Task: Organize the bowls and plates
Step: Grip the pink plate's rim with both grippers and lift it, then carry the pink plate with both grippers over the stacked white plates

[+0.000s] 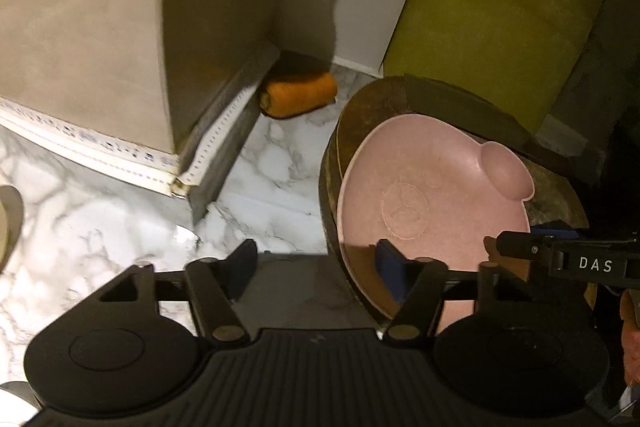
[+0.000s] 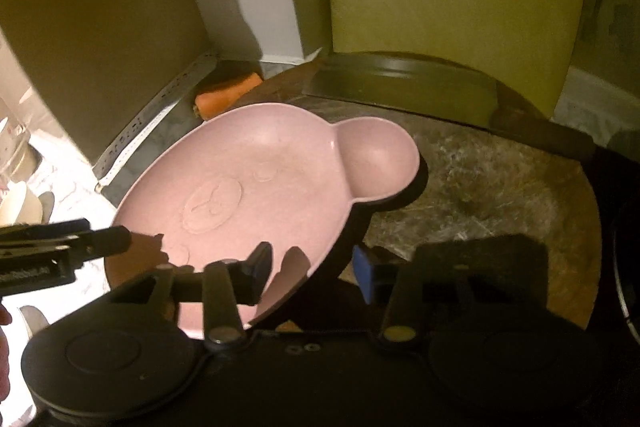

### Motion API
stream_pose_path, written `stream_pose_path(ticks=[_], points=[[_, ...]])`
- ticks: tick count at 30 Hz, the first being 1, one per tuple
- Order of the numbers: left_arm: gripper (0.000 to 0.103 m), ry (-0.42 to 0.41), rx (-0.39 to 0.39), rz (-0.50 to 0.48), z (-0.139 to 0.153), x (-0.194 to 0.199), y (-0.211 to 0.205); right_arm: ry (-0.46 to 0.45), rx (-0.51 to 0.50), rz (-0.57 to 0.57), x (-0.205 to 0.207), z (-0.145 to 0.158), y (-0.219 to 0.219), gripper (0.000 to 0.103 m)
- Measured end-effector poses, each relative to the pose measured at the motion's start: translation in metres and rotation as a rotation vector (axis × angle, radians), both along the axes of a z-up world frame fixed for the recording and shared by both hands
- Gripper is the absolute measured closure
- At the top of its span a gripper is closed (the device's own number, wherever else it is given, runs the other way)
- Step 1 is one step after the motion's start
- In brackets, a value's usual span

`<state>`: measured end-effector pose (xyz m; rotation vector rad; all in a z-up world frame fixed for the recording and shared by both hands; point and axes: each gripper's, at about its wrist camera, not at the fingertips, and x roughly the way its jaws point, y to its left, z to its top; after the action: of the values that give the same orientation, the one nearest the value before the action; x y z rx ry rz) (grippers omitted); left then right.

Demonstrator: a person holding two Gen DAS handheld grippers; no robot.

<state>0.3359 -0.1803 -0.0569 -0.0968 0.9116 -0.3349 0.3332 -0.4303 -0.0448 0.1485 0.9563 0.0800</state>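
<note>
- Mostly, in the left wrist view, the pink plate [image 1: 432, 195] is half covered: its near rim is hidden behind the left gripper [image 1: 318, 263], and only one rounded ear shows.
- Matte and bear-shaped, the plate has a faint face embossed in it; it lies tilted on a round dark tray [image 1: 556, 195].
- Left of the plate lies glossy white marble counter [image 1: 260, 187], and beyond the plate's far left rim an orange carrot [image 1: 298, 95], its end in shadow.
- Pointing steeply down, the left gripper's jaws stand apart, one blue pad at the plate's near rim; contact is unclear.
- In the right wrist view, the right gripper [image 2: 312, 267] straddles the plate's [image 2: 256, 187] near rim, jaws apart, one finger over the plate, the other outside it.
- Whether the pads press the plate I cannot tell.
- At the plate's left rim the left gripper's tip [image 2: 116, 239] enters, its body cut off.
</note>
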Motion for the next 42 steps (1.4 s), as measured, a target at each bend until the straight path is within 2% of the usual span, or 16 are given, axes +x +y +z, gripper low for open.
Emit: stream_pose_path(ticks=[3,5,8,10,11,20,28,42], points=[[0.061,0.03,-0.029,-0.016,-0.005,0.007,-0.002,0.012,0.023,-0.012,0.004,-0.004,-0.004,0.076],[0.066,0.039,-0.047,-0.027,-0.006,0.01,-0.003,0.02,0.044,-0.024,0.006,-0.006,-0.006,0.085],[0.073,0.041,-0.054,-0.041,-0.008,0.013,-0.006,0.019,0.064,-0.032,0.007,-0.006,-0.007,0.088],[0.086,0.049,-0.067,-0.052,-0.009,0.015,-0.006,0.015,0.061,-0.032,0.007,-0.007,-0.007,0.088],[0.088,0.055,-0.081,-0.061,-0.01,0.016,-0.007,0.014,0.06,-0.033,0.007,-0.007,-0.007,0.089],[0.089,0.026,-0.063,-0.065,-0.004,0.006,-0.006,-0.016,0.026,-0.023,0.001,0.0,-0.001,0.089],[0.089,0.02,-0.072,-0.031,0.013,-0.018,0.015,-0.056,0.018,0.035,-0.019,0.018,0.015,0.089],[0.089,-0.033,-0.067,0.143,0.051,-0.101,0.086,-0.103,0.055,0.21,-0.065,0.048,0.085,0.089]])
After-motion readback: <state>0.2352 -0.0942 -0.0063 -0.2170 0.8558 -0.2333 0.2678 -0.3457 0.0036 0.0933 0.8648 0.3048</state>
